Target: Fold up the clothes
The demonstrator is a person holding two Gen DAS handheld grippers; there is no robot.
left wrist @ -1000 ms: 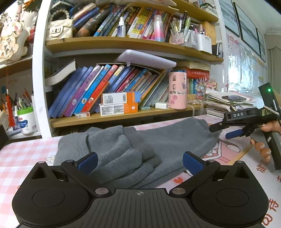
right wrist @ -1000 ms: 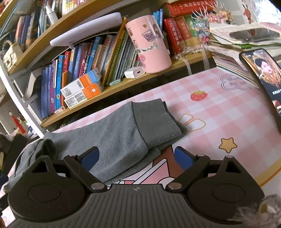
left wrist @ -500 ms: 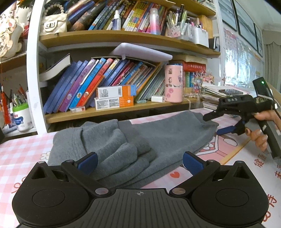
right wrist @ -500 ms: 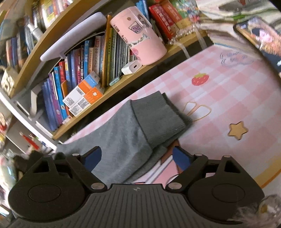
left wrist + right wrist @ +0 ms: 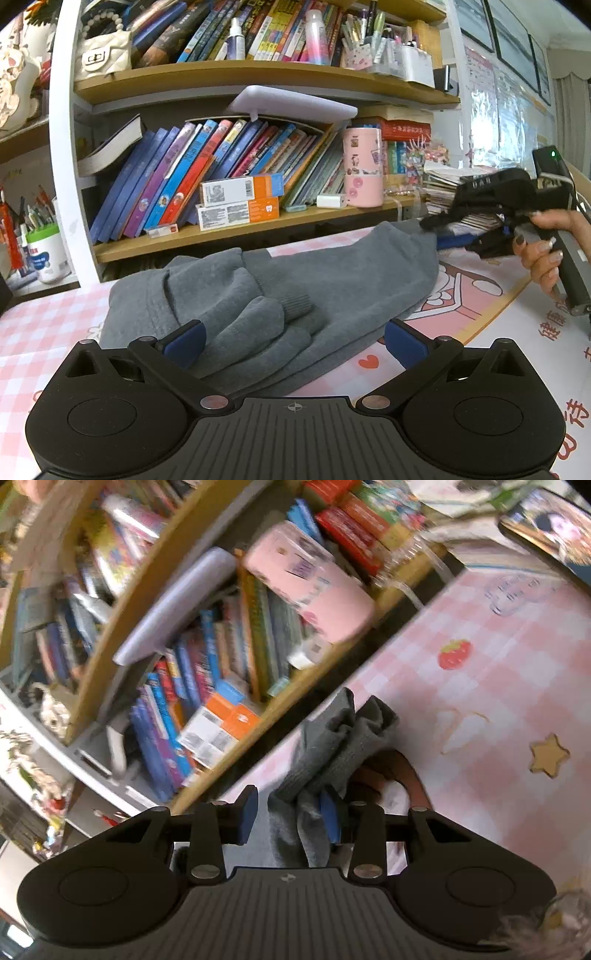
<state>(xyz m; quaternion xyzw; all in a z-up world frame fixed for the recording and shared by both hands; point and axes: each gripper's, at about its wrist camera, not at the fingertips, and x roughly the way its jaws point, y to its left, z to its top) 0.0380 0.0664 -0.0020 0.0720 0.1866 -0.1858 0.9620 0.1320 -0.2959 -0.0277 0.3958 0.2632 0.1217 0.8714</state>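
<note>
A grey knit garment [image 5: 332,280] lies across the pink checked table [image 5: 37,332], its left part folded into soft layers. My left gripper [image 5: 294,343] hovers open over the near edge of that folded part, pads apart and empty. A hand [image 5: 546,251] holds my right gripper [image 5: 436,232] at the garment's far right end. In the right wrist view, which is tilted and blurred, the right gripper [image 5: 288,818] has its jaws closing around the bunched ribbed end of the garment [image 5: 332,738]. The cloth rests against the right pad, and a gap still shows at the left pad.
A bookshelf full of leaning books runs along the table's far side. It holds a pink tumbler [image 5: 362,166], white-and-orange boxes [image 5: 240,201] and a paper stack [image 5: 443,184]. A pen pot [image 5: 46,251] stands far left. A lit phone [image 5: 554,528] leans at the right.
The right gripper has rolled and its jaws have narrowed. The garment's ribbed end, flat before, now stands bunched between them. The left gripper has kept its place and stayed open.
</note>
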